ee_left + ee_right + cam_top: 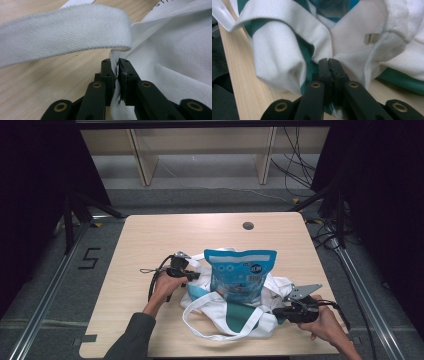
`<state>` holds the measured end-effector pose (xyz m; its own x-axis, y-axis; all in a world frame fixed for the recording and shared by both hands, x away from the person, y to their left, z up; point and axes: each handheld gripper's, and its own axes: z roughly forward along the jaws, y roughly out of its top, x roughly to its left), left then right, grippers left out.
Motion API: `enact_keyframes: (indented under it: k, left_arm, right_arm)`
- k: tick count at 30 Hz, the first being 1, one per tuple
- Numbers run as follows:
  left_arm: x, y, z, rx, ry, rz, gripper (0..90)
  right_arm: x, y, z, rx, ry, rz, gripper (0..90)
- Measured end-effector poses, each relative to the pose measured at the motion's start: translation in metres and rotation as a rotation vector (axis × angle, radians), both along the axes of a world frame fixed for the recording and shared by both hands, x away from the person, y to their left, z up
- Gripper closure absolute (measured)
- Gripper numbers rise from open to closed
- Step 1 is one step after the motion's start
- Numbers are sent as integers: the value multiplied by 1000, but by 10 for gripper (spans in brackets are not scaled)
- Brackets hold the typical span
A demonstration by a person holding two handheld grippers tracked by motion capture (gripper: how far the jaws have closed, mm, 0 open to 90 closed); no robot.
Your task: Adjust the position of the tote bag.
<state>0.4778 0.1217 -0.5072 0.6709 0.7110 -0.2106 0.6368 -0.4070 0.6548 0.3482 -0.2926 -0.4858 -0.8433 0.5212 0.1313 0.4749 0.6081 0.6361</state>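
A white and teal tote bag (235, 312) lies crumpled on the near half of the light wooden desk (150, 235), and a blue snack pouch (239, 272) stands upright in it, its top clear of the cloth. The high view shows the whole layout: the left hand-held gripper (192, 275) at the bag's left edge, the right hand-held gripper (277, 311) at its near right edge, and a white strap (200, 327) looping toward the near edge of the desk.

The left gripper view adds the detail at that side: the left hand-held gripper (117, 71) is clamped on a thin fold of the bag's white cloth (175, 55), which runs up between the two black jaws. A wide white strap (62, 32) arches just above them, over bare desk (37, 82).

The right gripper view shows the right hand-held gripper (329, 65) with its jaws pressed together where white and teal cloth (282, 62) meet; a scrap of fabric shows below the jaws, so it is clamped on the tote bag. The pouch's blue (332, 7) appears at the far top.
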Motion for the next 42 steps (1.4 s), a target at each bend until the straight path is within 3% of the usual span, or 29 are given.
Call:
enact_keyframes:
  k: [3,4,5,6,7,8,9,10,12,13,14,16,17,18,19,20,21,22,25,26,28,30,32,35,36,37,40,42]
  left_arm:
    - [-4,1,7,-2,-8,1,663]
    - [-8,3,13,1,-28,16,663]
    - [-13,5,24,0,-62,26,615]
    - [-23,7,39,-21,-115,44,591]
    - [-30,8,48,-41,-138,45,574]
    - [-30,8,48,-41,-138,45,578]
    - [-40,9,57,-70,-155,36,578]
    - [-47,7,62,-84,-154,8,590]
    - [-61,0,63,-61,-152,-52,630]
    - [-64,-1,62,-45,-149,-78,649]
    - [-69,-5,59,-59,-135,-89,673]
    - [-79,-10,50,-74,-89,-131,767]
    - [-79,-10,50,-74,-89,-131,799]
    - [-82,-11,49,-62,-96,-155,832]
    - [-84,-11,48,-56,-96,-169,832]
    - [-86,-11,47,-44,-100,-179,851]
    - [-91,-12,45,-20,-109,-198,879]
    - [-91,-12,45,-20,-109,-198,892]
    - [-102,-17,31,101,-128,-266,894]
    - [-107,-19,20,168,-120,-306,895]
    - [-107,-18,14,158,-106,-292,896]
    - [-106,-17,13,147,-103,-297,896]
    - [-107,-20,13,163,-117,-287,895]
    - [-107,-20,14,148,-116,-259,892]
    - [-105,-20,14,138,-115,-247,892]
    - [-103,-20,13,125,-120,-248,892]
    - [-102,-20,14,116,-120,-216,890]
    - [-98,-17,16,70,-130,-193,868]
  right_arm:
    - [-1,-1,9,21,-6,-23,817]
    - [-1,-2,17,58,-20,-37,803]
    - [-1,-4,25,88,-58,-38,793]
    - [-4,-4,46,125,-137,-77,738]
    - [-1,-6,55,136,-202,-83,737]
    - [0,-6,64,142,-224,-103,730]
    - [0,-6,64,142,-224,-103,730]
    - [6,-7,71,131,-274,-122,713]
    - [17,-5,77,122,-290,-162,702]
    - [25,-1,76,108,-284,-168,686]
    - [29,2,73,98,-278,-158,670]
    - [42,15,61,23,-244,-146,650]
    - [45,19,57,8,-222,-142,690]
    - [49,20,53,-3,-243,-141,769]
    - [49,20,53,-3,-243,-141,769]
    - [53,19,52,-24,-254,-141,835]
    - [63,15,50,-26,-250,-199,882]
    - [63,15,50,-26,-250,-199,882]
    - [81,10,34,-70,-208,-282,888]
    - [90,8,18,-93,-196,-300,886]
    - [97,4,3,-80,-170,-324,884]
    - [98,3,-1,-63,-152,-338,884]
    - [96,5,-3,-50,-121,-346,884]
    - [99,4,-3,-75,-146,-331,883]
    - [101,4,-4,-52,-141,-344,881]
    - [104,1,-2,-67,-150,-323,880]
    - [111,4,-6,-17,-172,-353,879]
    - [115,3,-3,-34,-159,-346,874]
